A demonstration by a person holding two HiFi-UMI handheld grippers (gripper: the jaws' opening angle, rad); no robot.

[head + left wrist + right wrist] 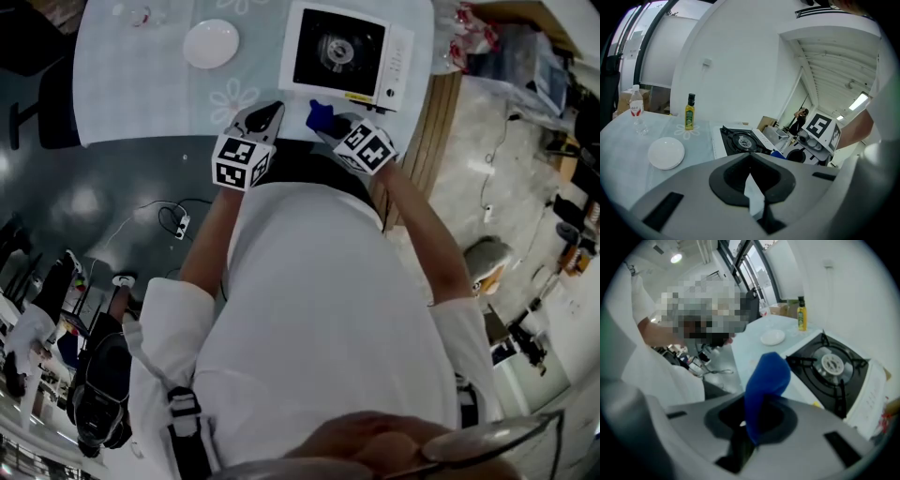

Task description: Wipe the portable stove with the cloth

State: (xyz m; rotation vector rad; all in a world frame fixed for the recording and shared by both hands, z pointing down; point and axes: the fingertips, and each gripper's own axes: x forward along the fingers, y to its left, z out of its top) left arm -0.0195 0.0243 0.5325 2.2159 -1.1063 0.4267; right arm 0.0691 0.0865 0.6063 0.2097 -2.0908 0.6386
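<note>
As the person leans at its near edge, the table (141,84) lies under a pale, faintly checked cover printed with daisies. On it sits the portable stove (345,54), a boxy white case with a glossy black top, a pronged pan support and a round metal burner. Near its front edge the right gripper (330,129) has its grey jaws pinched on the cloth (318,113), a soft blue fold rising in a rounded hump. Beside it the left gripper (265,117) has its jaws drawn together, holding nothing. A smooth white plate (210,43) lies left of the stove. A slim yellow bottle (689,112) and a clear plastic bottle (636,109) stand farther off.
</note>
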